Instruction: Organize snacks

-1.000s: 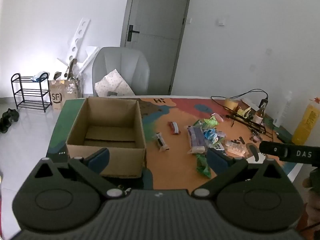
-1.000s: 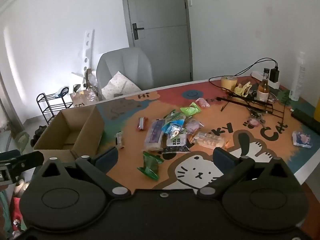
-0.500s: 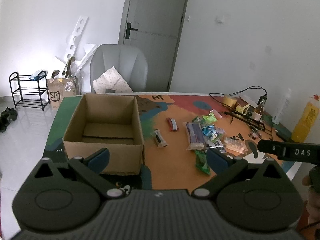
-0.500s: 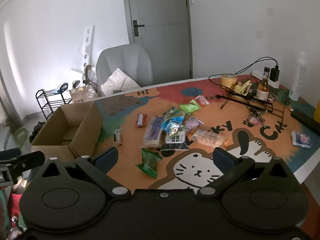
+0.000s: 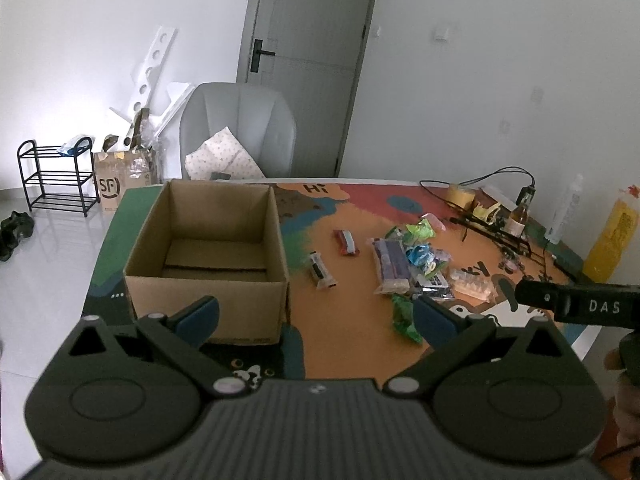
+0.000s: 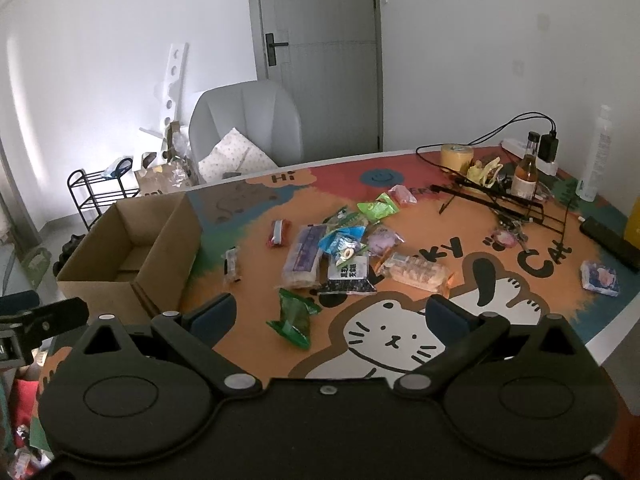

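An open, empty cardboard box stands at the table's left end. Several snack packets lie in a loose pile to its right. A green packet lies nearest the front, a small dark bar and a red bar lie between box and pile. My left gripper is open and empty, above the table's near edge in front of the box. My right gripper is open and empty, above the near edge in front of the green packet.
A black wire rack, a small bottle, a tape roll and cables crowd the far right. A lone packet lies at the right edge. A grey chair stands behind the table.
Both grippers have risen and drawn back a little, so box and snacks sit slightly farther away. Nothing on the table has moved. Both jaws stay open.
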The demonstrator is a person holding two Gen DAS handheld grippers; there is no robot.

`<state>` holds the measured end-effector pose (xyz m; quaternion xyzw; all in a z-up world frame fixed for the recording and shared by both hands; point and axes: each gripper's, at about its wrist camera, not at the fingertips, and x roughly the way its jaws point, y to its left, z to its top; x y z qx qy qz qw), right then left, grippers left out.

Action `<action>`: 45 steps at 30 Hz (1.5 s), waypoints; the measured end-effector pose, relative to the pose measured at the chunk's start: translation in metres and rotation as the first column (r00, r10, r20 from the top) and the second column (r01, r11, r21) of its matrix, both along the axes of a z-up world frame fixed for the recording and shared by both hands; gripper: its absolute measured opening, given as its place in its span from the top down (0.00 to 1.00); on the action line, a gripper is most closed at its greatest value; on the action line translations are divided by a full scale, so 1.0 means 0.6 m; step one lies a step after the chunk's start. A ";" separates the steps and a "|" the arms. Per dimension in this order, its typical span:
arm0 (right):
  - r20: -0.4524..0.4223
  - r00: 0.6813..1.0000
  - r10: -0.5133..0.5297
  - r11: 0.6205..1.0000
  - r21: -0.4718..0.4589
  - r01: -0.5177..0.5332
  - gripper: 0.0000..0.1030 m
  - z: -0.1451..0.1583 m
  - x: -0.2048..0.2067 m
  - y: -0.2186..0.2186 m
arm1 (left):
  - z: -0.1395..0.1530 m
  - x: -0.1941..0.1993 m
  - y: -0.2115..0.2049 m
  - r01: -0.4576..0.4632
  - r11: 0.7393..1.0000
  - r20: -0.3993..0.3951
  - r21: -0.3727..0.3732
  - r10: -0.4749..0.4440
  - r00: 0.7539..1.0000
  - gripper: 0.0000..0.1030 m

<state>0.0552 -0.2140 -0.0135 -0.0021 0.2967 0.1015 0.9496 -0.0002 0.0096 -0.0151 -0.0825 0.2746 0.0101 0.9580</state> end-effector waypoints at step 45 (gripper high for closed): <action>-0.004 0.999 0.032 0.999 -0.042 -0.032 0.00 0.020 -0.001 -0.052 | -0.005 0.001 -0.037 0.109 0.994 0.013 -0.005 -0.109 0.994 0.00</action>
